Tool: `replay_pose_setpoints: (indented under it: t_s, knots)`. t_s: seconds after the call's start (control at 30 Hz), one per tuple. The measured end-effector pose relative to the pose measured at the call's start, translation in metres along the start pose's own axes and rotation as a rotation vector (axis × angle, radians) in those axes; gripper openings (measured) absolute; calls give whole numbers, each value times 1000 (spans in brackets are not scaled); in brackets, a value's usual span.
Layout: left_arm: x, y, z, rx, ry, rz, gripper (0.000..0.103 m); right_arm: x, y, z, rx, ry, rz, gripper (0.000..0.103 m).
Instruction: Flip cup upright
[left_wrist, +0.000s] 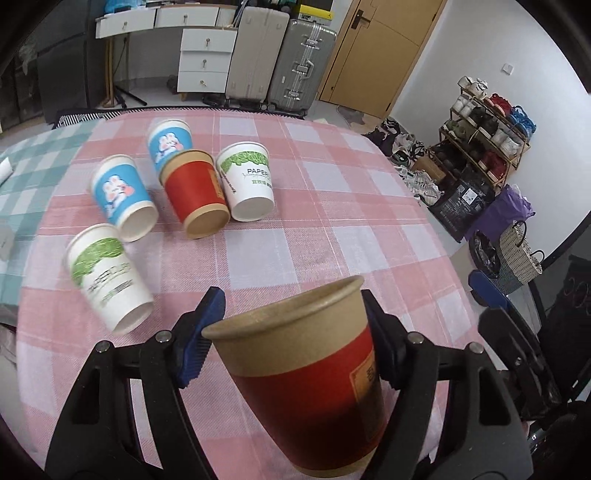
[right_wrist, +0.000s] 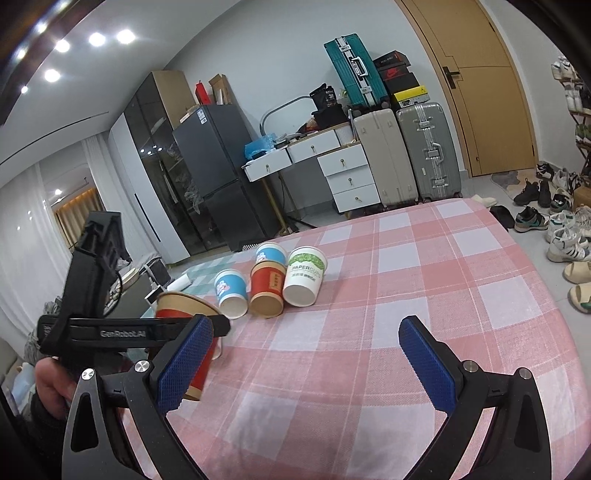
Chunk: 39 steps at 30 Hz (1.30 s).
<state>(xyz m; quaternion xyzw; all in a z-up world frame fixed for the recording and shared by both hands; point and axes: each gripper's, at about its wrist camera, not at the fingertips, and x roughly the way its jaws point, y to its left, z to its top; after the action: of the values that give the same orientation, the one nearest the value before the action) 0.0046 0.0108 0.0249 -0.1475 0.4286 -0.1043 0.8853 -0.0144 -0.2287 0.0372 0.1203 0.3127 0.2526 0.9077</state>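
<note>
Gripping the red-and-kraft paper cup (left_wrist: 306, 373) rim-up, axis slightly tilted, the left gripper (left_wrist: 291, 328) holds it over the pink checked tablecloth (left_wrist: 332, 206); the right gripper (right_wrist: 306, 354) gapes wide, empty.

Even, bright indoor light from ceiling spotlights (right_wrist: 96, 38), soft shadows, heavy fisheye bending with dark corners, slight blur.

Both grippers share one build: matte black arms with long cut-out slots, round silver screws at the joints, and blue pads with a fine cross-hatched grip. The left gripper (left_wrist: 295, 328) fills the bottom of its own view. The right gripper (right_wrist: 306, 362) spreads across the lower frame of its view, where the left one, at middle left, carries white "GenRobot.AI" lettering on a black bar. A hand (right_wrist: 50, 384) in a dark sleeve shows at lower left.
</note>
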Motion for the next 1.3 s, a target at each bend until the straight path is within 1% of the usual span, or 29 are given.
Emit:
replay_pose_setpoints:
  t_s: [0.1,0.2,0.37,0.6,0.73,0.9,1.07,1.17,1.3]
  knots:
    - [-29,4,-15,6,-16,16,71,-6,13,-6,-15,18,2,103]
    - [-53,11,-33,8,-16,27,71,-7,26,-13,-30,57,7,103]
    - [-78,25,-61,5,-3,47,71,-12,48,-25,-68,102,11,103]
    - [-57,38,-101,2,82,98,71,-21,62,-35,-72,107,-6,103]
    - [-42,46,-120,-5,126,98,71,-25,67,-38,-79,117,-18,103]
    - [-23,48,-129,19,136,121,71,-27,71,-43,-96,124,-28,103]
    - [-9,49,-131,25,139,116,73,-26,70,-46,-92,135,-35,103]
    - [-3,51,-131,24,142,144,73,-26,70,-46,-91,133,-37,103]
    - [0,51,-128,28,133,151,80,-26,70,-47,-92,133,-36,103]
